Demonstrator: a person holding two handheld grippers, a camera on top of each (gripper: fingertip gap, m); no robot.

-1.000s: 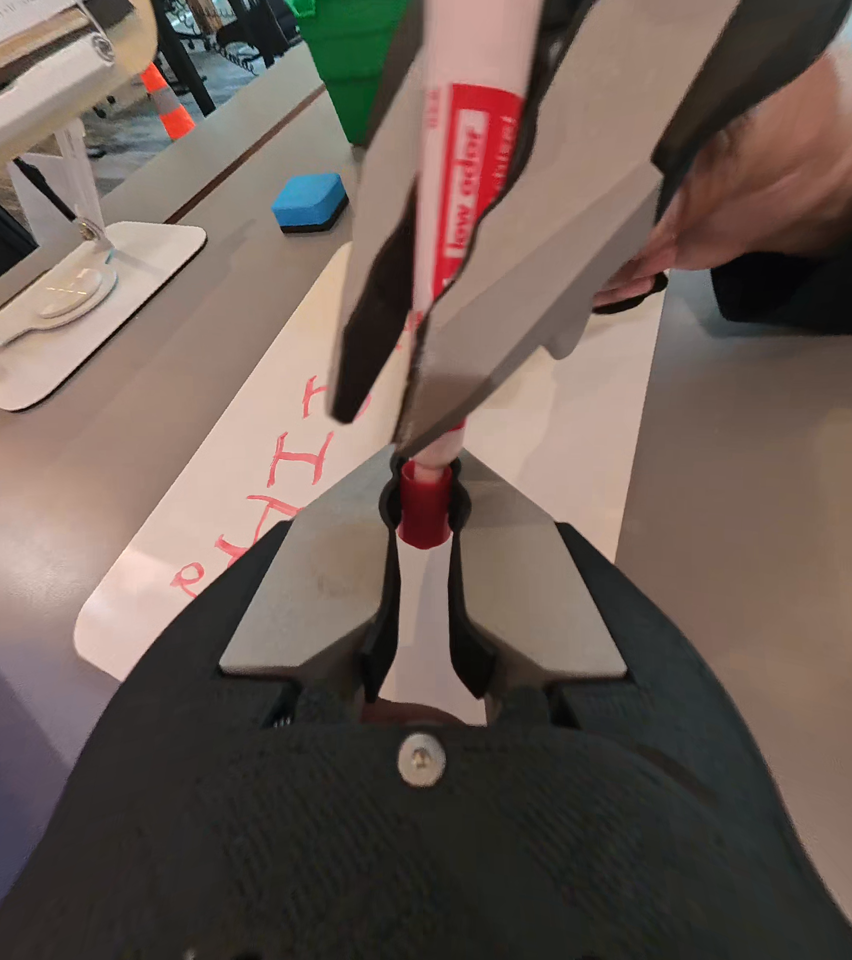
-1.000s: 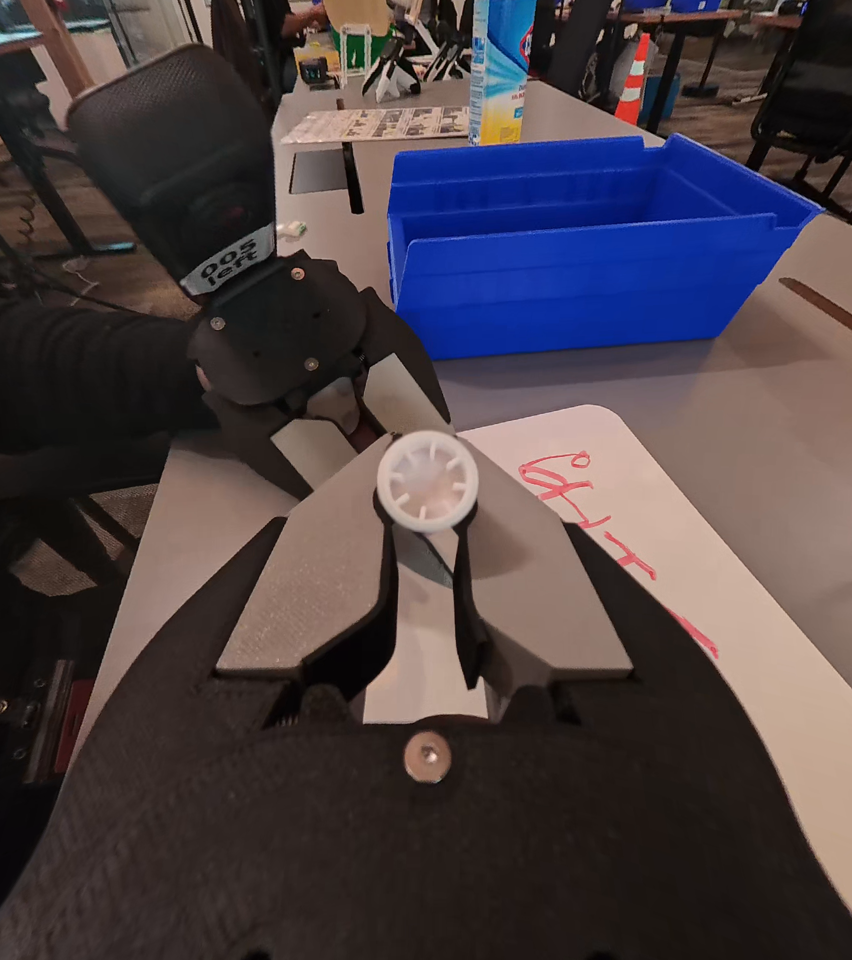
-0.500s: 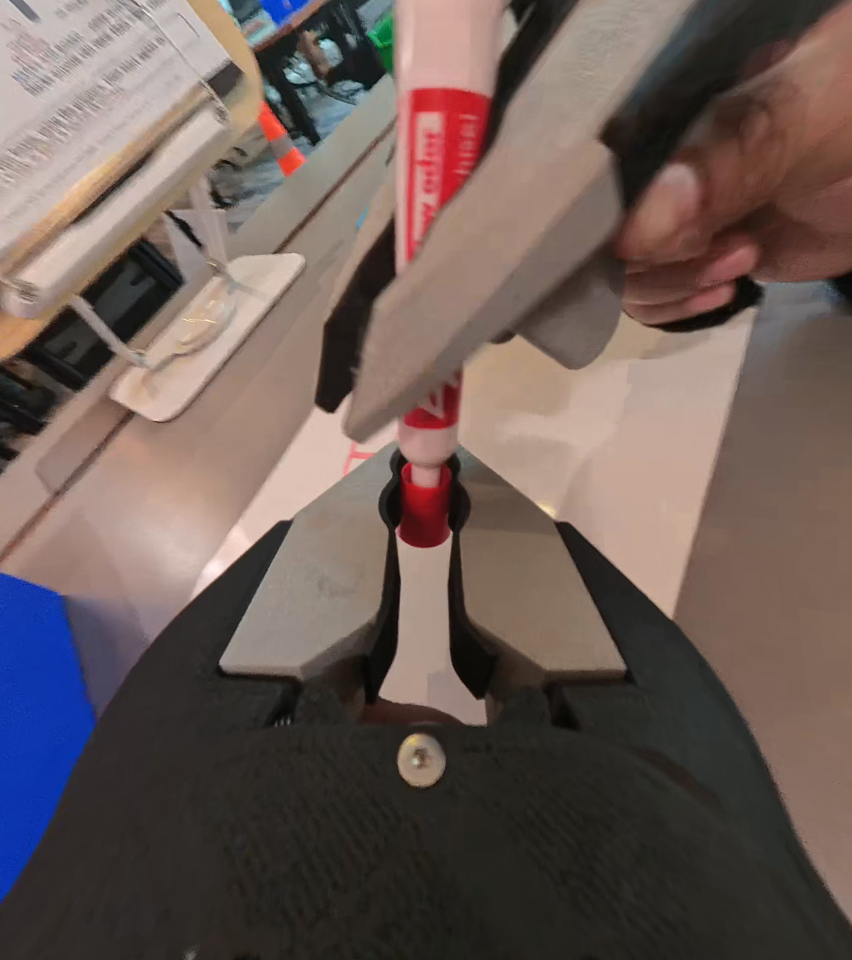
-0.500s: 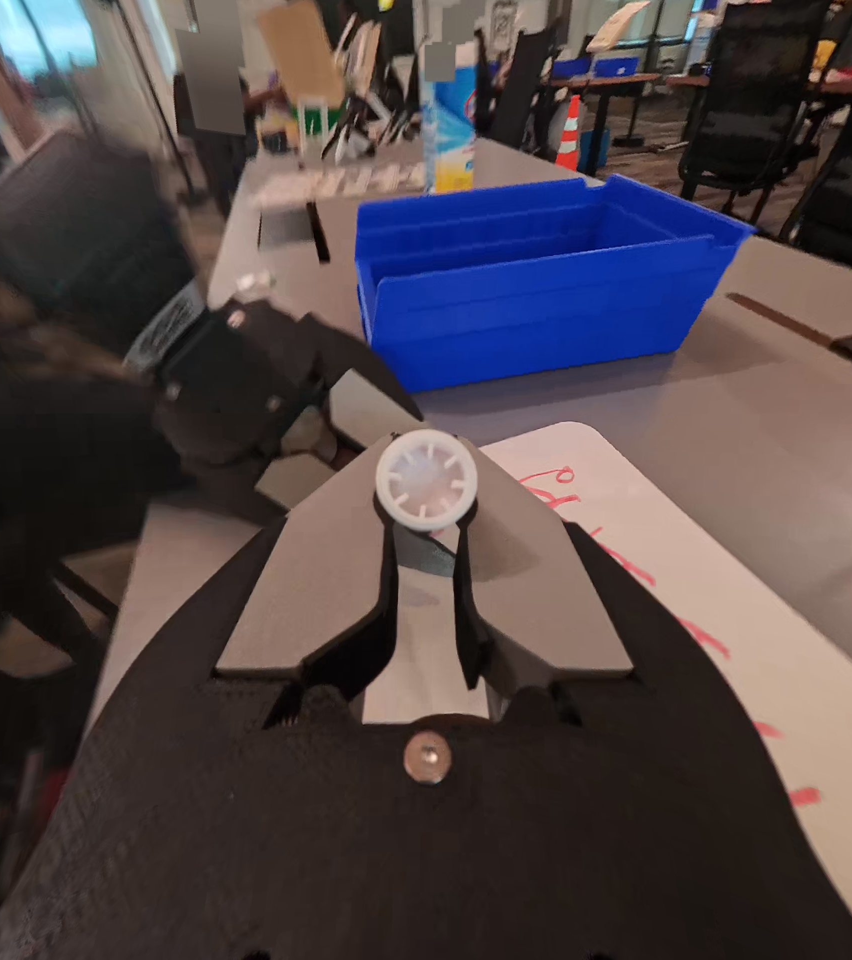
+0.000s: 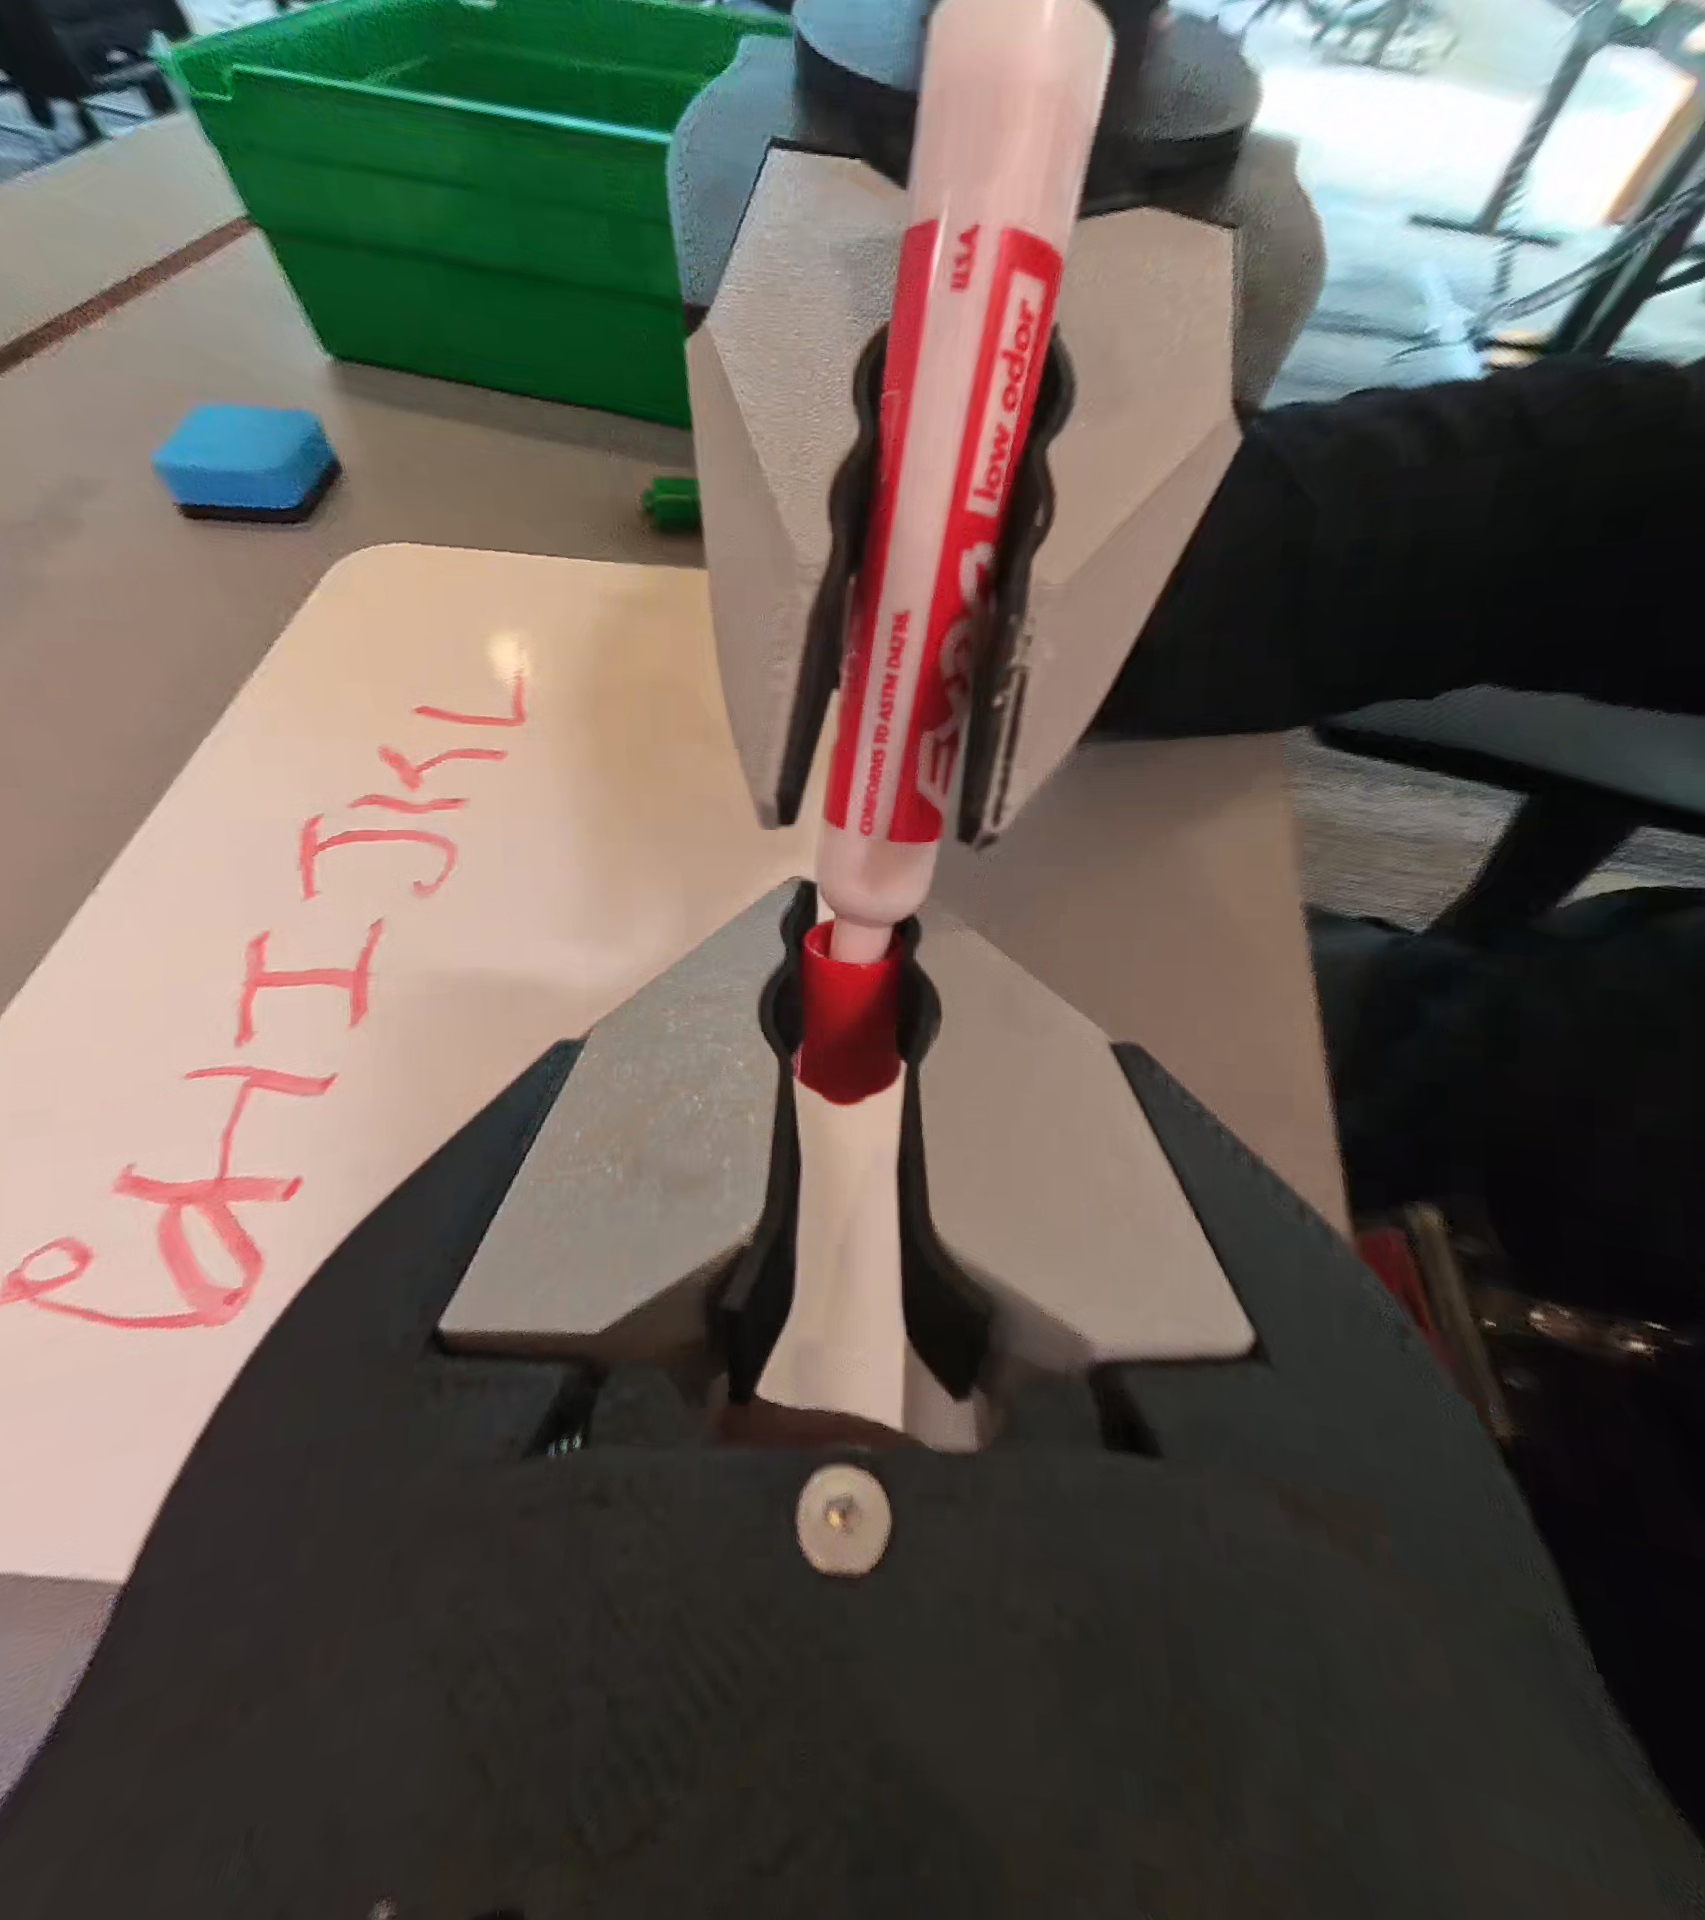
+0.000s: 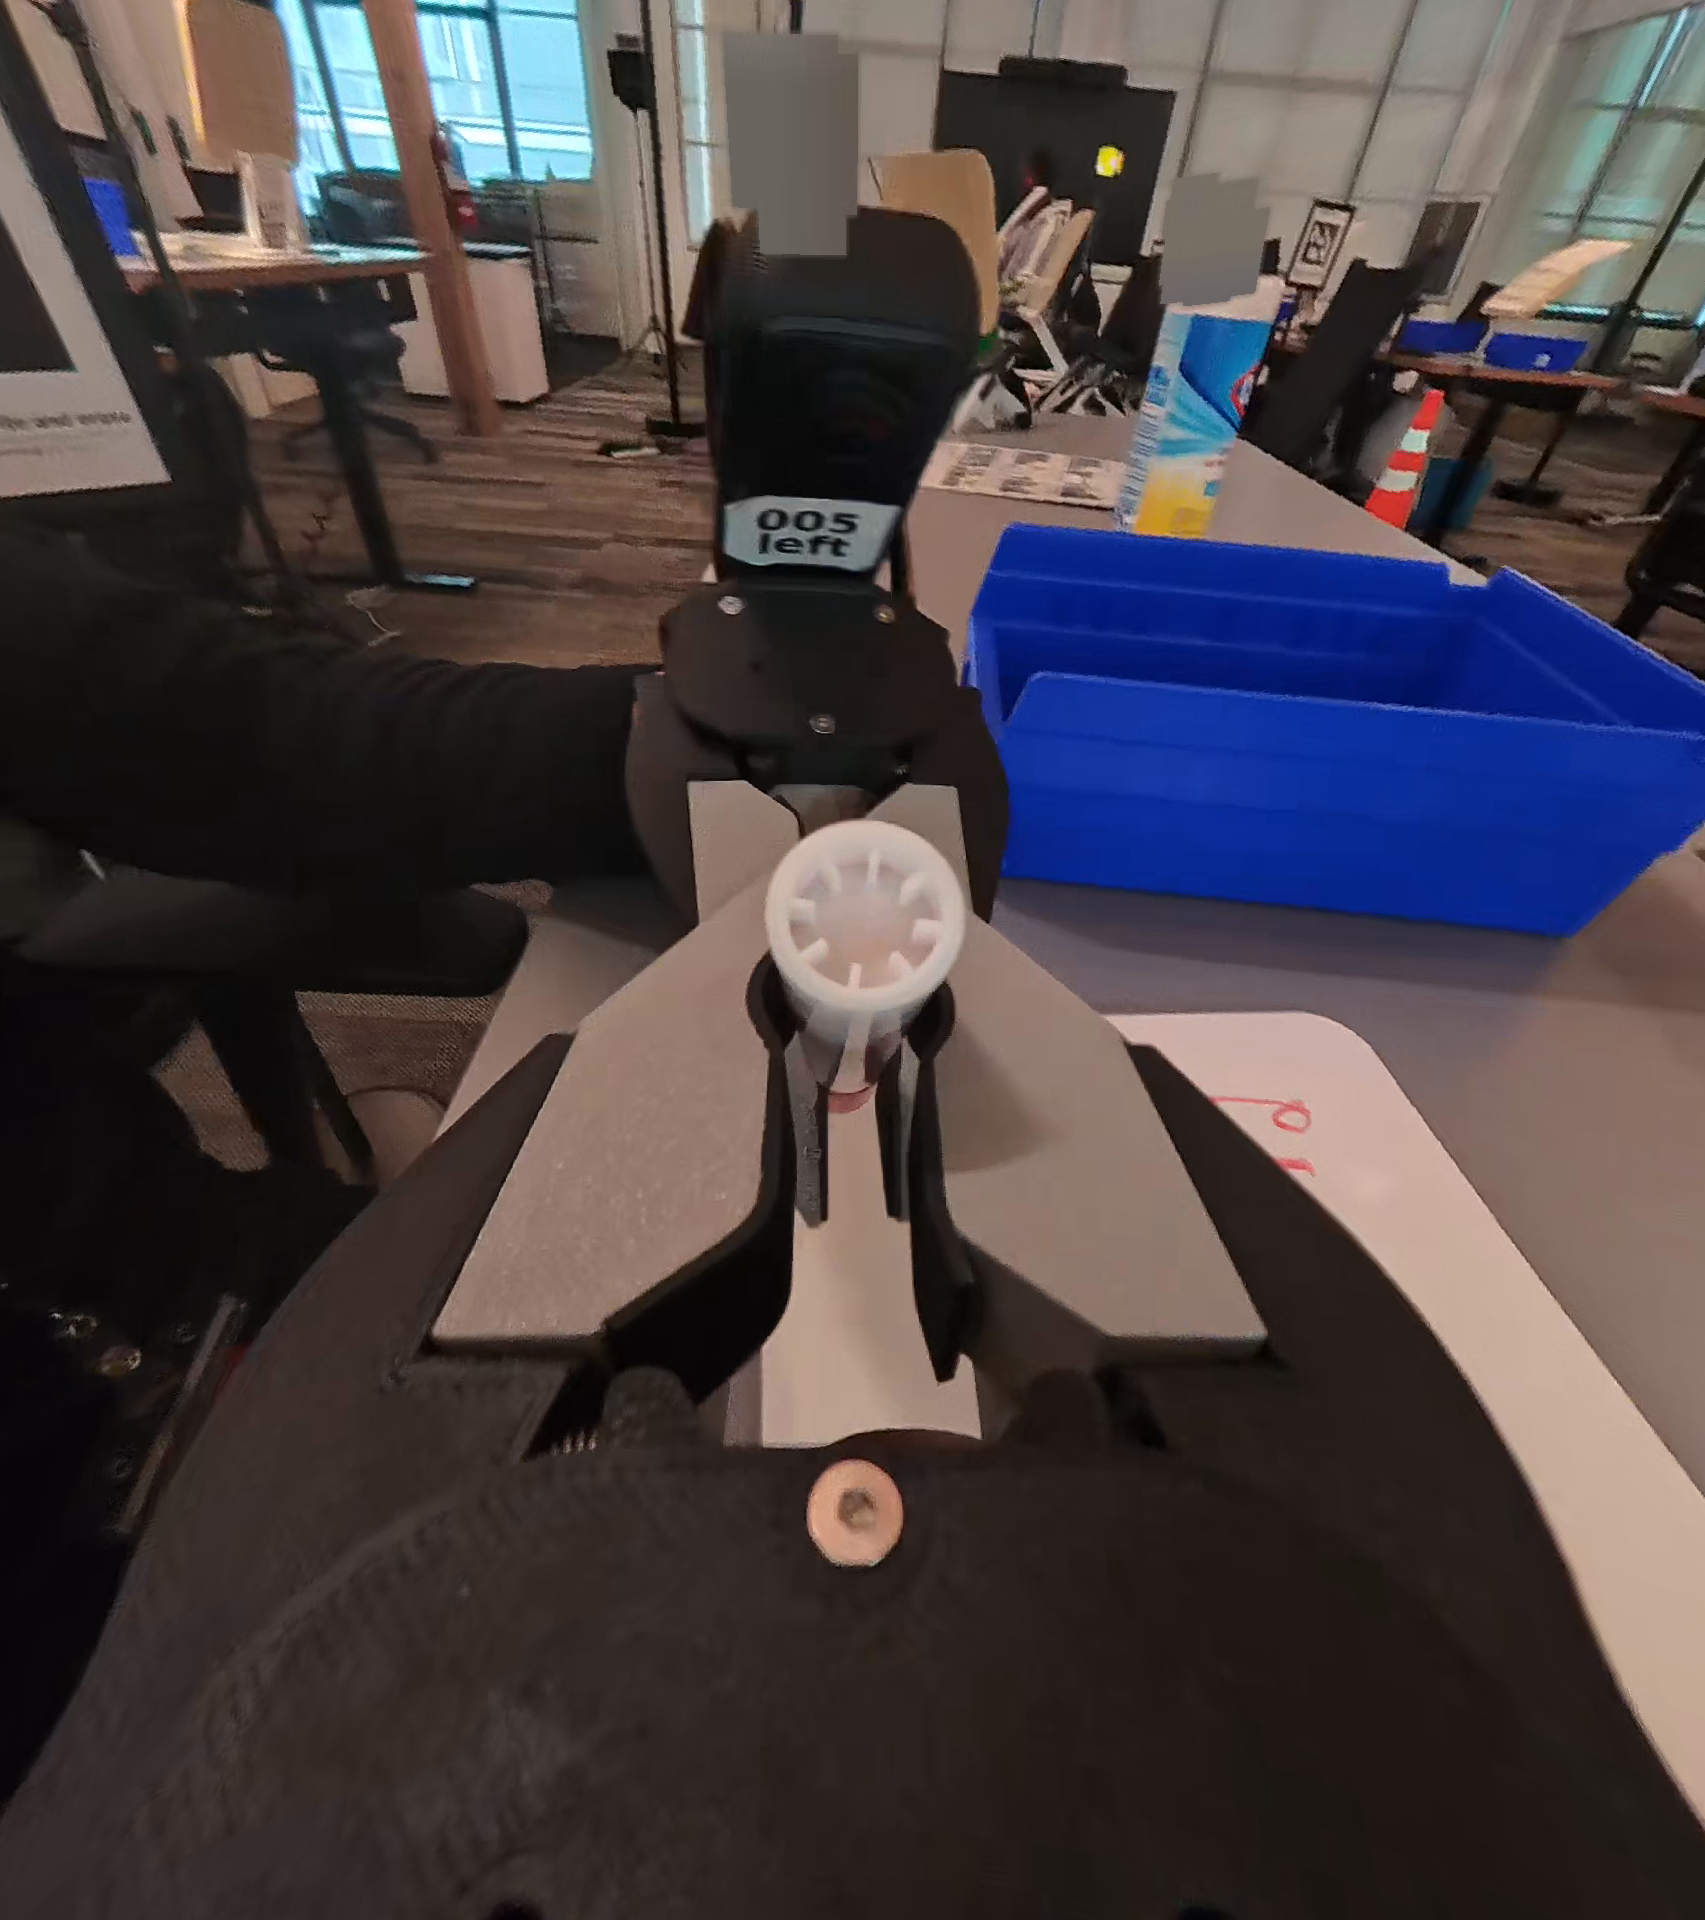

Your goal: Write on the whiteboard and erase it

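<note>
My left gripper [image 5: 848, 935] is shut on the red marker cap [image 5: 846, 1023]. My right gripper [image 5: 879, 826] comes from above, facing it, and is shut on the white and red marker [image 5: 952, 540]. The marker's nose sits inside the cap. In the right wrist view my right gripper [image 6: 853, 1023] holds the marker end-on, with its white rear end [image 6: 863, 930] showing, and the left gripper [image 6: 822, 805] is just behind it. The whiteboard [image 5: 536, 831] lies flat below, with red letters along its left side. The blue eraser [image 5: 245, 457] lies beyond the board's far left corner.
A green bin [image 5: 474, 187] stands behind the eraser. A blue bin [image 6: 1347, 748] stands on the grey table past the whiteboard's [image 6: 1450, 1299] other end, with a canister [image 6: 1186, 416] behind it. A person's dark sleeves hold both grippers. Chairs stand off the table's edge. Across from one pair of fingers to the other is roughly 7 cm.
Both grippers have swung round together and now face each other in a straight line over the board. The marker's nose stays in the cap. The red writing has come into full view.
</note>
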